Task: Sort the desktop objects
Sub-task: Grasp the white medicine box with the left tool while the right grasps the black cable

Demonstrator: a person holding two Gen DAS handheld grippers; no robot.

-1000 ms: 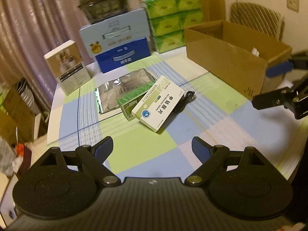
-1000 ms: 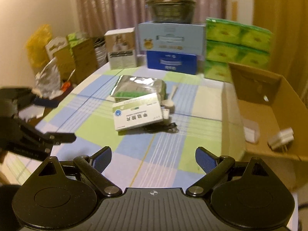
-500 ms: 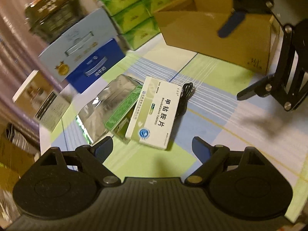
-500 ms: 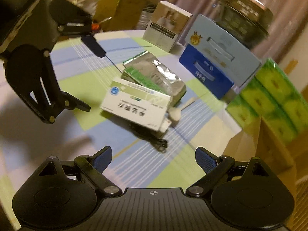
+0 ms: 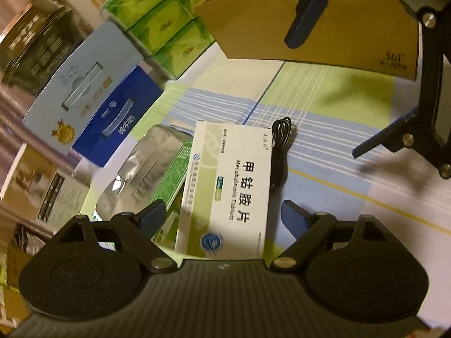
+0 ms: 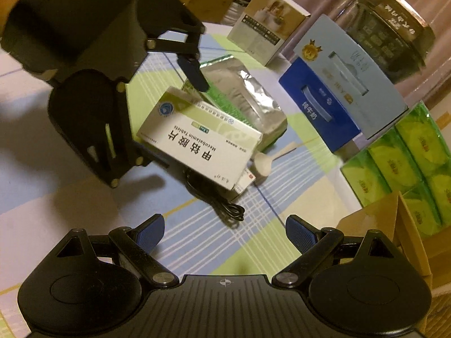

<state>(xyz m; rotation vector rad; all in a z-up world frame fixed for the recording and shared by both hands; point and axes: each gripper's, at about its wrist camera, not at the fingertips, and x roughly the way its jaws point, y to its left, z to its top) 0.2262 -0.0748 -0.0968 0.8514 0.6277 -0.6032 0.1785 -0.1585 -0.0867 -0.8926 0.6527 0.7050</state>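
Left wrist view: the left gripper (image 5: 221, 214) straddles the near end of the pill box (image 5: 228, 186), jaws closing but pads not touching yet — center them on the long sides, clear of the cable (image 5: 280, 152). The right gripper (image 6: 224, 232) hangs spread, empty. Carton (image 5: 318, 25) beyond — its contents are hidden.
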